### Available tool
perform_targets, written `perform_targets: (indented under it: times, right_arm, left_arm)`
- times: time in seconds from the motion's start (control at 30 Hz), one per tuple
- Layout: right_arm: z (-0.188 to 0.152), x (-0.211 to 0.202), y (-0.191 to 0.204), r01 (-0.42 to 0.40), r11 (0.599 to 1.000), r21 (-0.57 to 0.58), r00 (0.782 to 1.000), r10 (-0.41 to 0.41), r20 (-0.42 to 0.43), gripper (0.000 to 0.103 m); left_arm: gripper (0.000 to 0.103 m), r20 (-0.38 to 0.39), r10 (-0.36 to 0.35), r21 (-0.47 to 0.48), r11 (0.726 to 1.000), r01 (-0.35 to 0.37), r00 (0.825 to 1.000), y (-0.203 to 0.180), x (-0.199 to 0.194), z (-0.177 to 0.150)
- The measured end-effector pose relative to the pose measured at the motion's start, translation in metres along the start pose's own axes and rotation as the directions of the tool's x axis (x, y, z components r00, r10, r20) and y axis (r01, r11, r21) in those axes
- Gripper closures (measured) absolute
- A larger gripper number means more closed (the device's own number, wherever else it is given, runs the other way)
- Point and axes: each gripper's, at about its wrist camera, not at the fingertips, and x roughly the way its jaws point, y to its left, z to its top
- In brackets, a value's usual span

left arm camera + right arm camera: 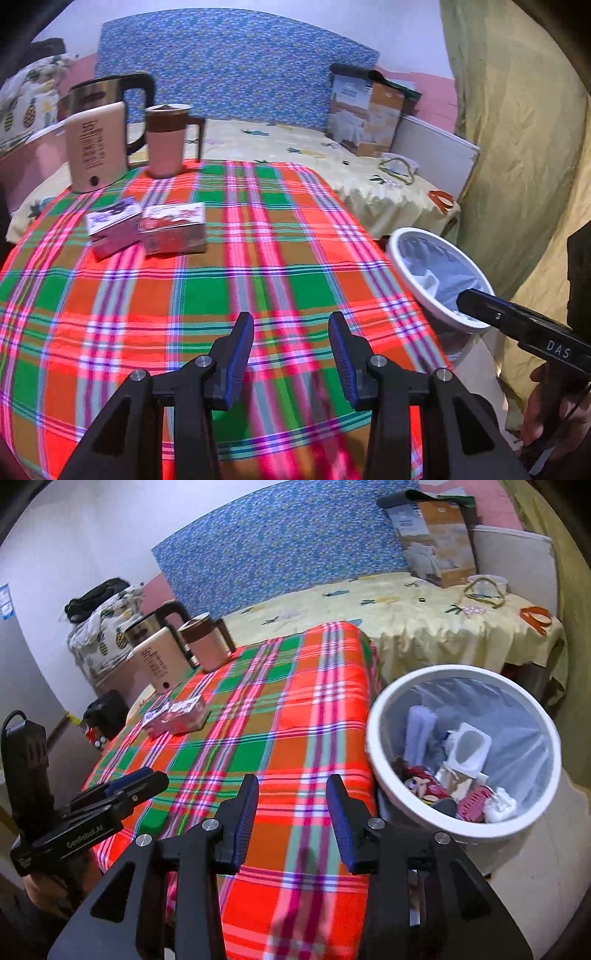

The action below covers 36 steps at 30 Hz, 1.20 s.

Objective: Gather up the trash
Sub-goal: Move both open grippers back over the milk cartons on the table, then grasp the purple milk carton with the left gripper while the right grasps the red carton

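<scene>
Both tongs [291, 354] [291, 819] wide, empty, above plaid cloth [207, 295]; kettle [98, 147], mug [166, 140], two cartons [147, 229] beyond.

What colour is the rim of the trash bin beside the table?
White, lined with a clear bag; the trash bin shows best in the right wrist view.

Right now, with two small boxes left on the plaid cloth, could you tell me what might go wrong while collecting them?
1. The two small boxes touch each other, so gripping one may push the other.
2. The kettle and mug stand just behind them; overreaching could knock them.
3. The bin sits off the table's edge, below it, so a box released too early would miss it.
</scene>
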Motion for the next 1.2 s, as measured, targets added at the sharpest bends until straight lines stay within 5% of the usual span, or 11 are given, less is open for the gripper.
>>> perform_targets:
  times: [0.73,1.2]
  right_arm:
    - [0.028,0.059,0.071,-0.08,0.985,-0.15,0.994,0.067,-0.088,0.062]
    - [0.038,0.091,0.088,-0.089,0.981,-0.171,0.989,0.067,-0.134,0.063]
  left_arm:
    - [0.061,0.042,0.16,-0.05,0.986,-0.157,0.986,0.109,-0.004,0.038]
    - [0.061,0.045,0.178,-0.017,0.984,-0.178,0.983,0.173,0.042,0.089]
